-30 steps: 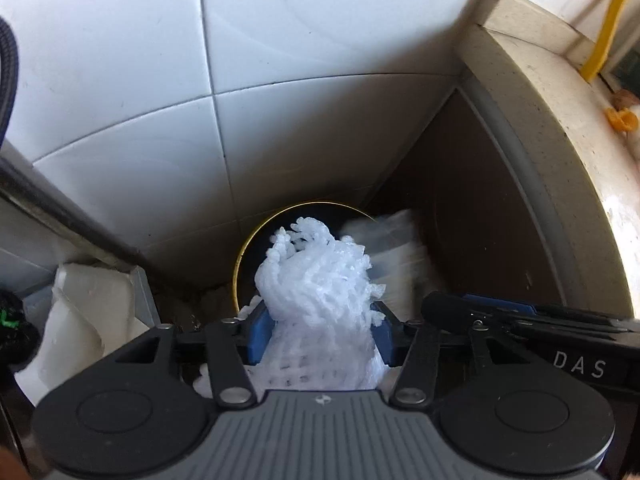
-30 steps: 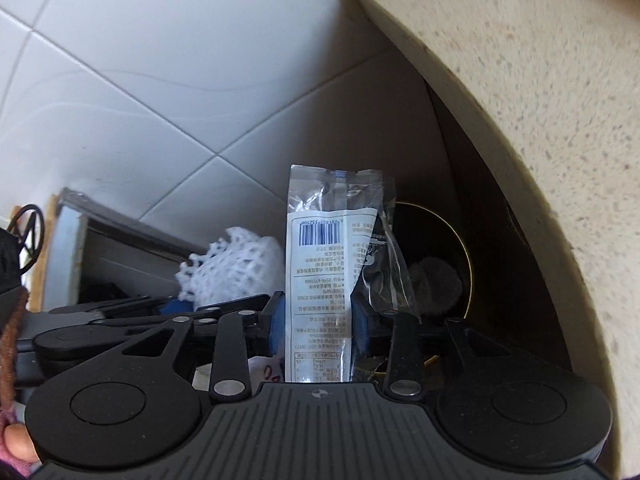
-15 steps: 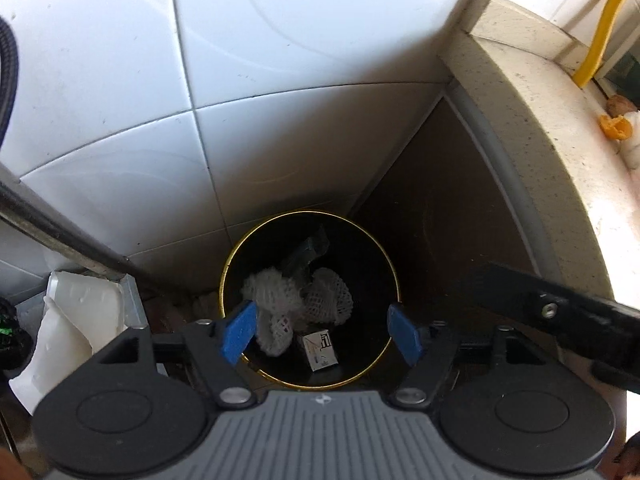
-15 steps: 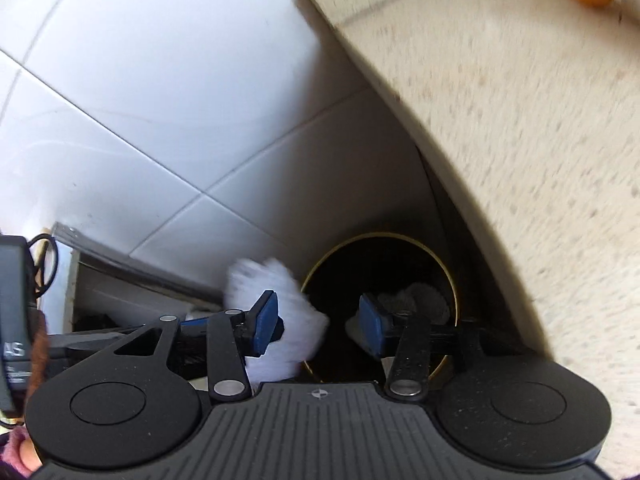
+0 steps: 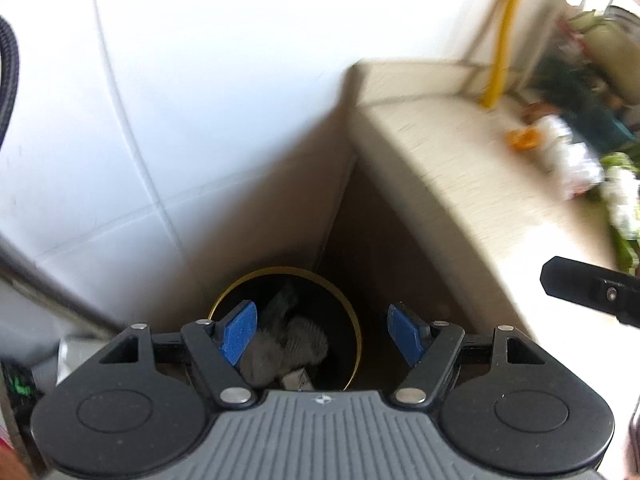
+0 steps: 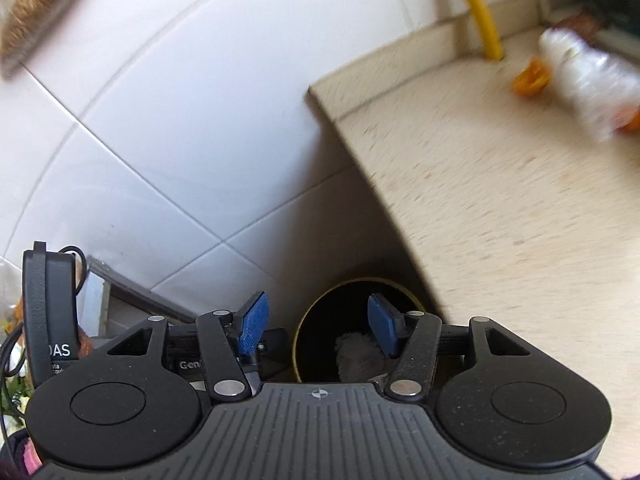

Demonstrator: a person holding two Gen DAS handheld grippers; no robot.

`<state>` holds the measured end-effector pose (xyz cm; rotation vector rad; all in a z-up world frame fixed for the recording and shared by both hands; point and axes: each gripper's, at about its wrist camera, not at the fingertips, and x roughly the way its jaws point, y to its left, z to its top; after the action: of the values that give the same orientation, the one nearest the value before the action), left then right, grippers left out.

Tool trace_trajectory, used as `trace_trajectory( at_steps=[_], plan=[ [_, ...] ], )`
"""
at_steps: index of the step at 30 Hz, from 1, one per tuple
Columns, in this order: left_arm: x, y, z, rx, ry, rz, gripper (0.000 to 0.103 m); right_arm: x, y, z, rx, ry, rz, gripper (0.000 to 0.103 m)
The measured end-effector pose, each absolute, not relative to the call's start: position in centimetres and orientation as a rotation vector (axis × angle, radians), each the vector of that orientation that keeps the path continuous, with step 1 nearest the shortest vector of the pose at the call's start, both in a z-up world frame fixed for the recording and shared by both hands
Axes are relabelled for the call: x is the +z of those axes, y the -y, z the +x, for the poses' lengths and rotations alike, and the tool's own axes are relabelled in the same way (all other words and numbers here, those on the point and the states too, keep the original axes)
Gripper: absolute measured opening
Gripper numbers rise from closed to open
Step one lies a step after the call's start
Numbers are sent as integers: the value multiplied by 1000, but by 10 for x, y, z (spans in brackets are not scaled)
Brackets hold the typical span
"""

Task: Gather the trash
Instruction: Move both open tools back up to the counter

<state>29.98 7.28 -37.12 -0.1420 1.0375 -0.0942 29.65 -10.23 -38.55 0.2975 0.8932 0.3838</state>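
Half-hidden foam netting (image 5: 296, 344) in bin (image 5: 352, 320)

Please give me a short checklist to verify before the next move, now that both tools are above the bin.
1. Left tool empty: ok, jaws apart, nothing between them.
2. Right tool empty: ok, jaws have just been opening, nothing between them.
3. White foam net inside the bin: ok.
4. Trash left on the counter: not ok, orange peel and a plastic-wrapped item remain.
5. What that wrapped item is: cannot tell, blurred.
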Motion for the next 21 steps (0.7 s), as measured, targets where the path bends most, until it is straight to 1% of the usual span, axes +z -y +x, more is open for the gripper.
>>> trace_trajectory(
  at_steps=[7, 9, 13, 21],
  plan=[
    [-332, -10, 289, -195, -943, -72, 71, -342, 159, 273, 303, -791, 214, 68],
    [-327, 10, 289, -222, -934, -45, 71, -333, 180, 268, 279, -773, 206, 71],
    [-322, 46, 296, -271, -939, -8, 72, -316, 221, 260, 225, -740, 183, 71],
    [-322, 96, 316, -338, -974, -13, 72, -322, 297, 247, 96, -747, 189, 73]
  ],
)
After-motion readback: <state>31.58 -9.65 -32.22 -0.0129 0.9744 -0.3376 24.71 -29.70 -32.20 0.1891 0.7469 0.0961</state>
